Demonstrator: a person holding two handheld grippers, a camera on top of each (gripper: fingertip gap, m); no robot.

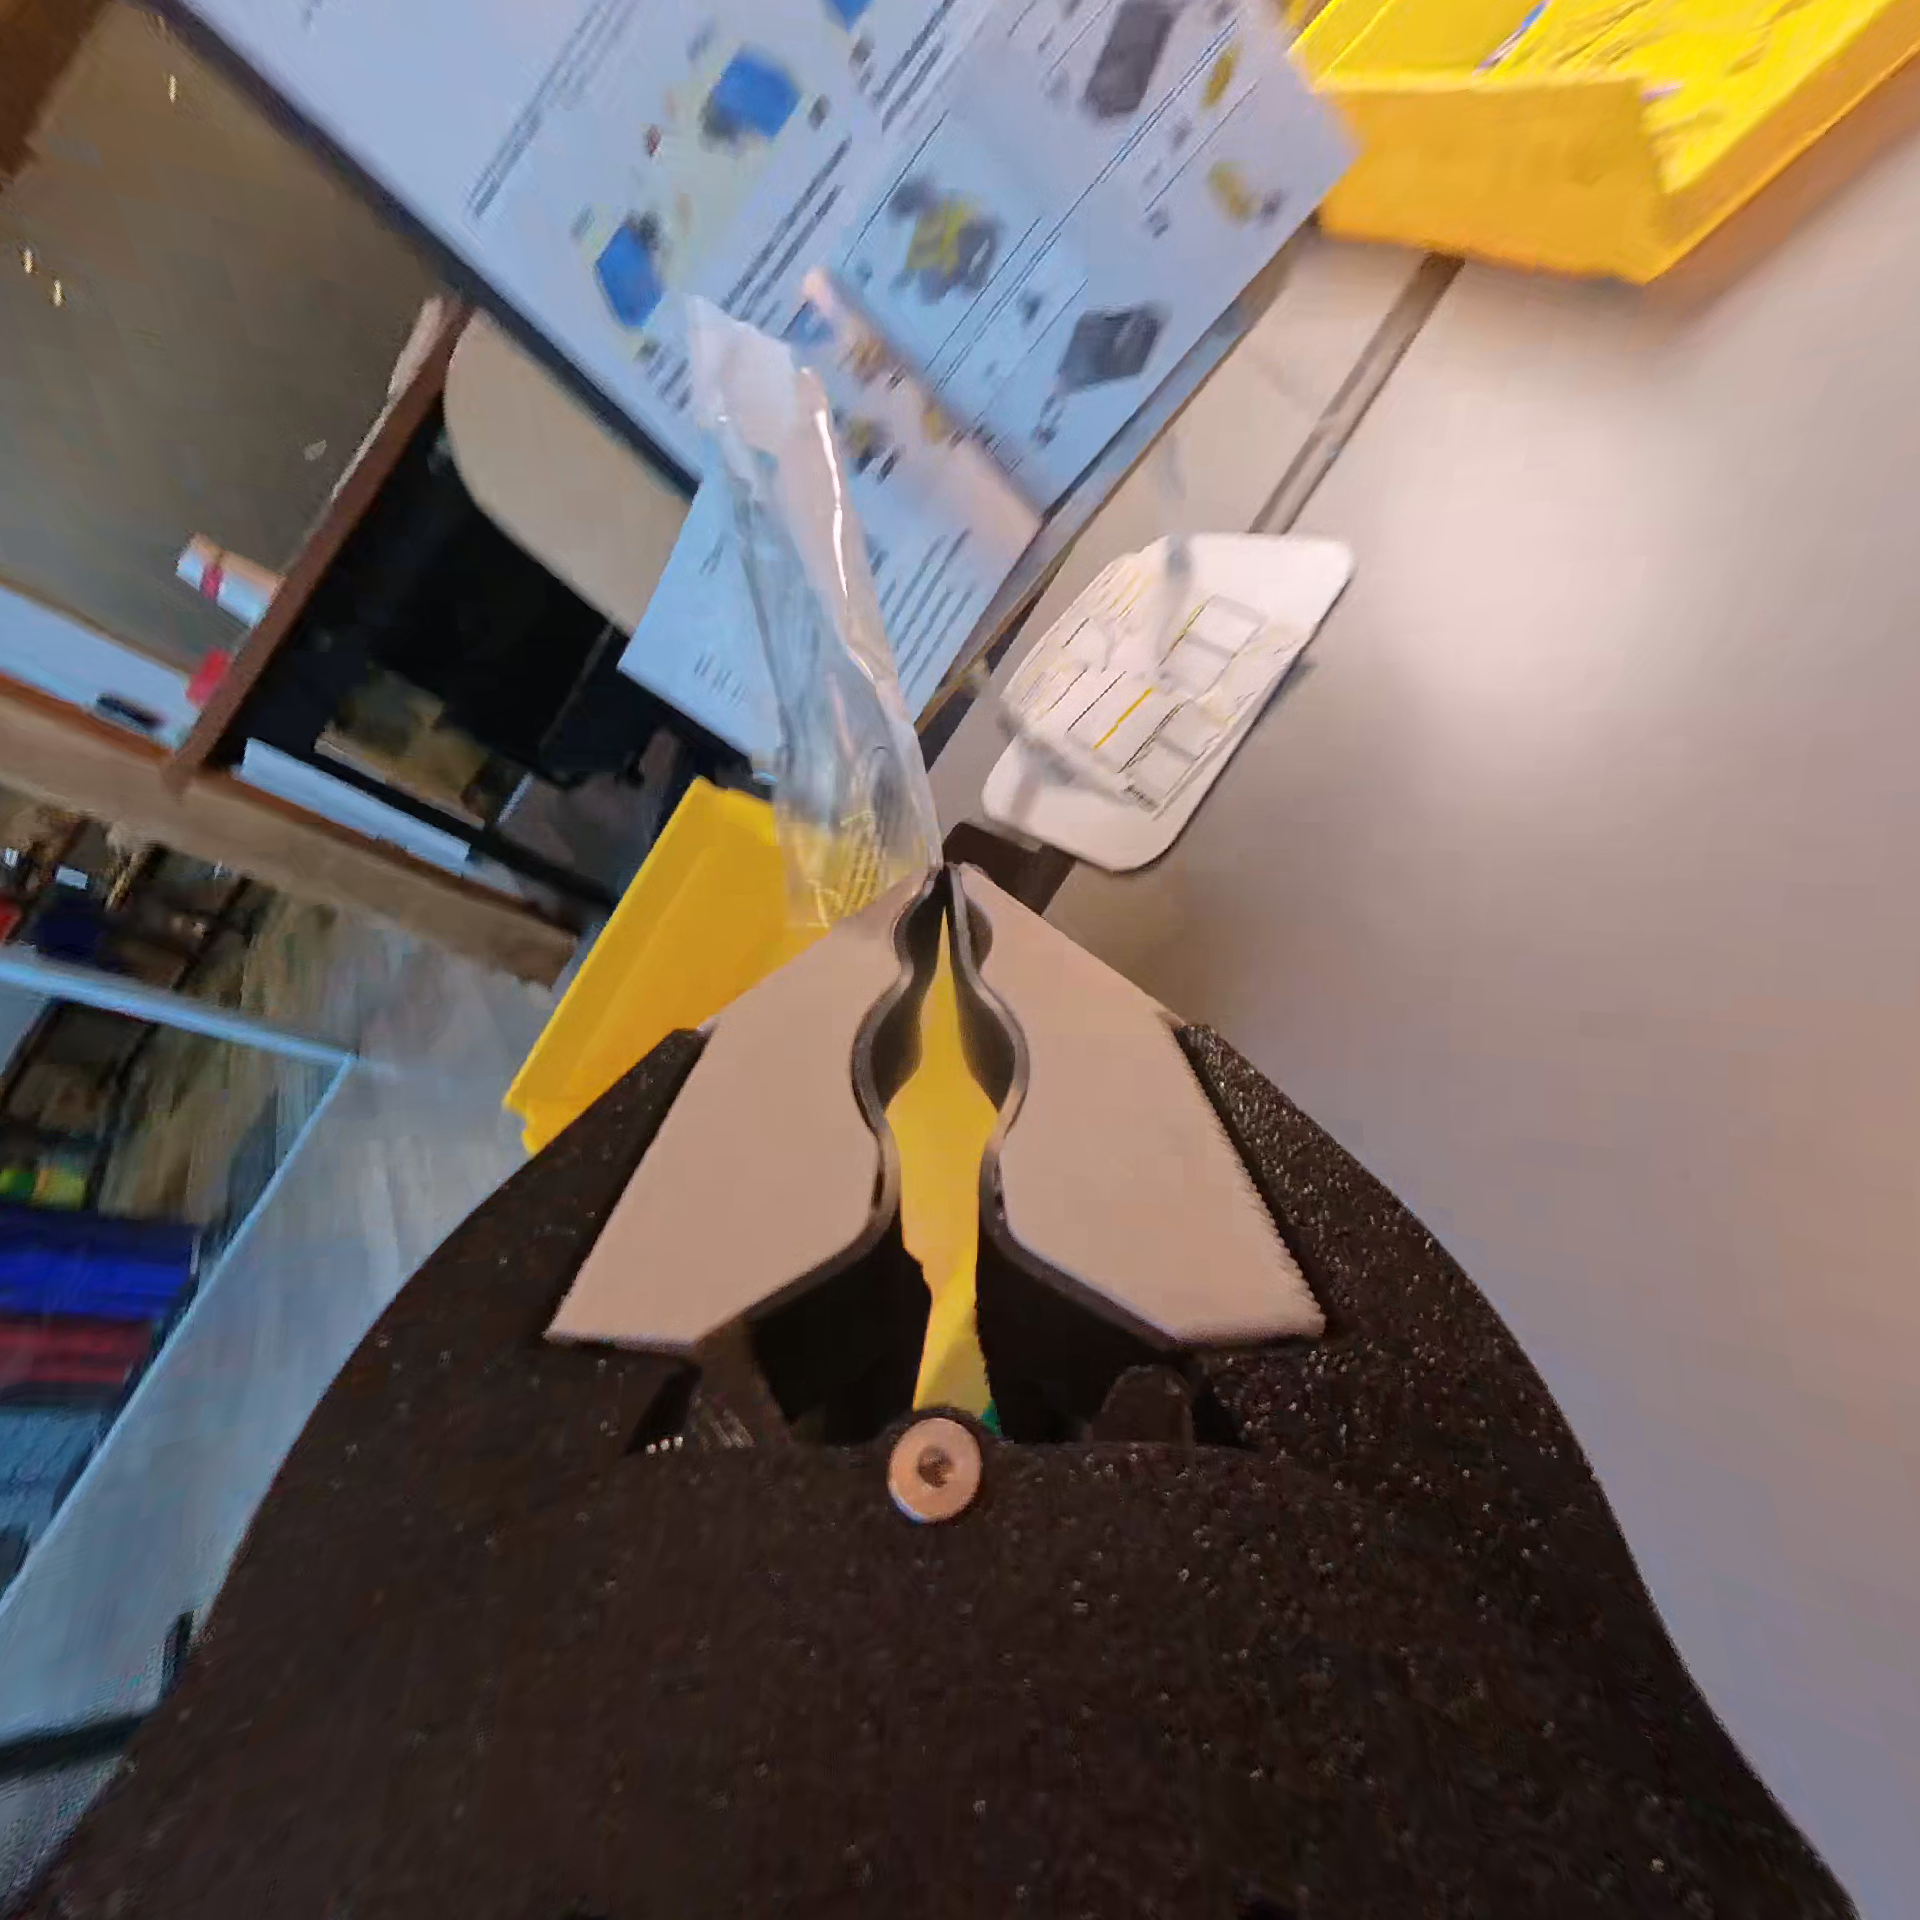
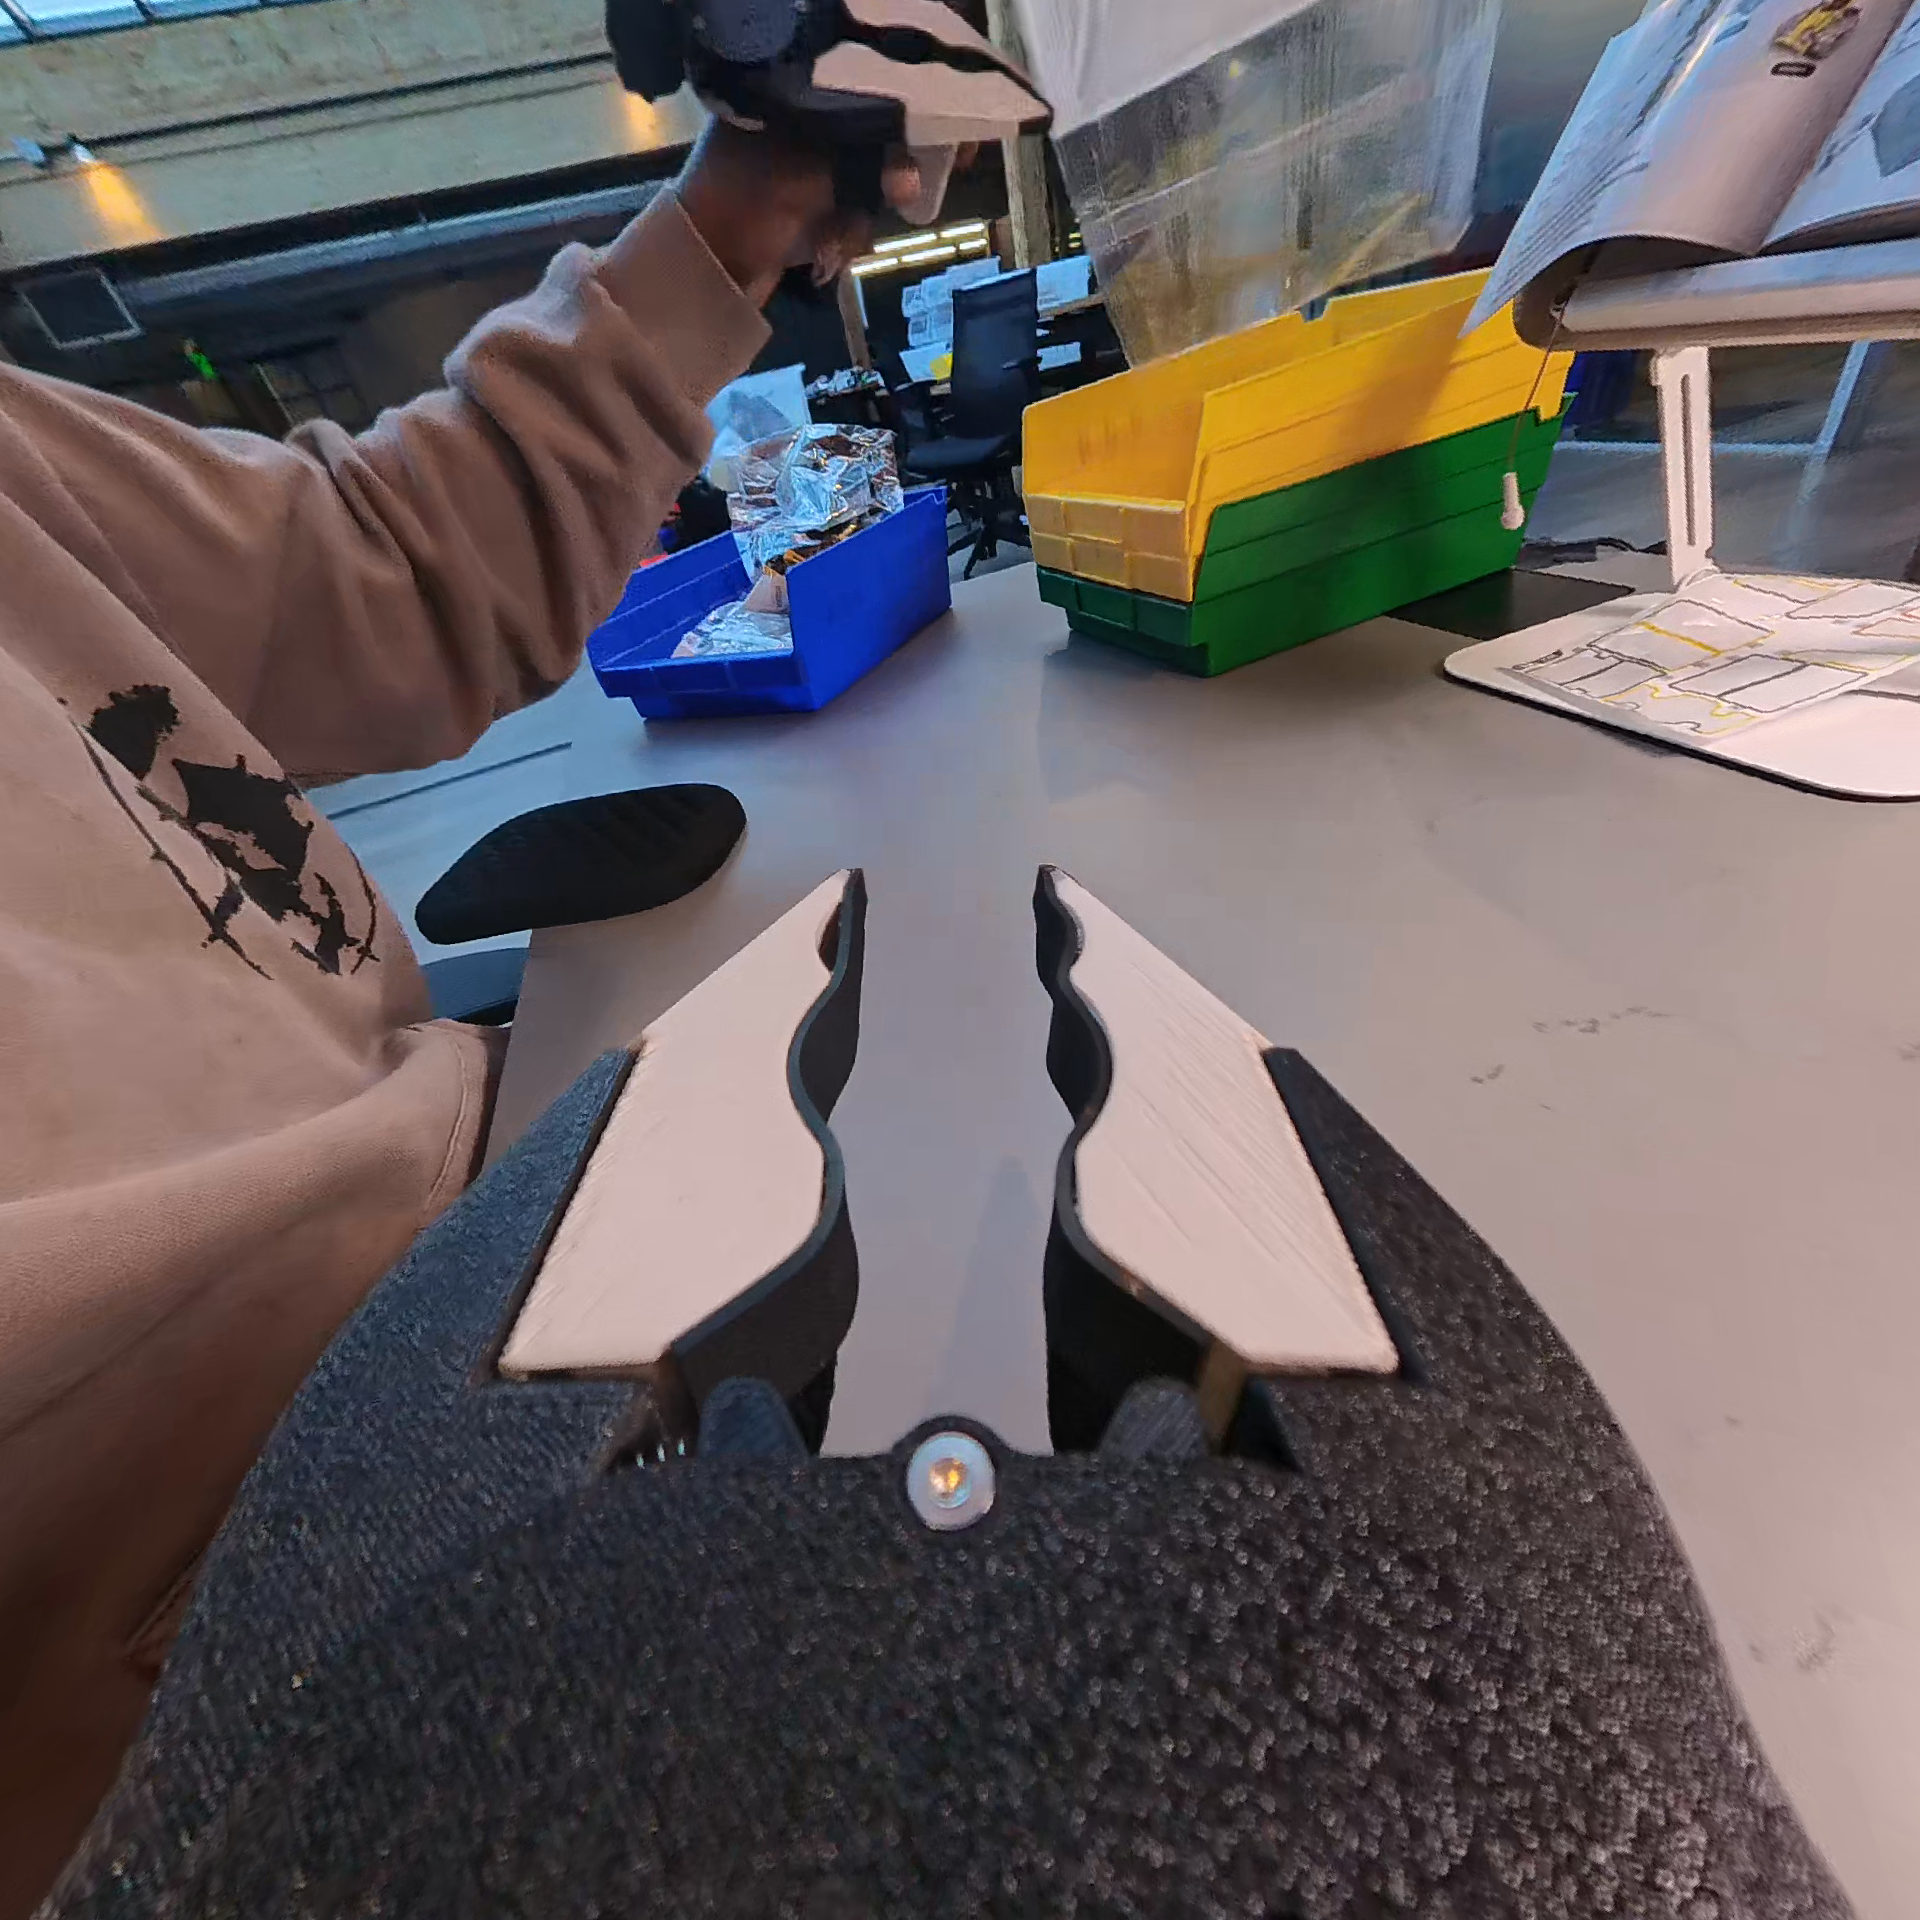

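Two grippers: left gripper [image 1: 948,878] jaws pinch clear bag [image 1: 831,665]; right gripper [image 2: 948,883] jaws apart; blue bin [image 2: 831,623] holds foil bags [image 2: 805,483].

Left claw [image 1: 948,878] closed on clear plastic bag [image 1: 831,665]; yellow bin [image 1: 665,966] beyond; white mat [image 1: 1164,707] lies on bench [image 1: 1610,935].

You see a blue bin [image 2: 774,634], a yellow bin [image 2: 1226,436] stacked on a green bin [image 2: 1340,582] — table [image 2: 1351,987] plain grey.
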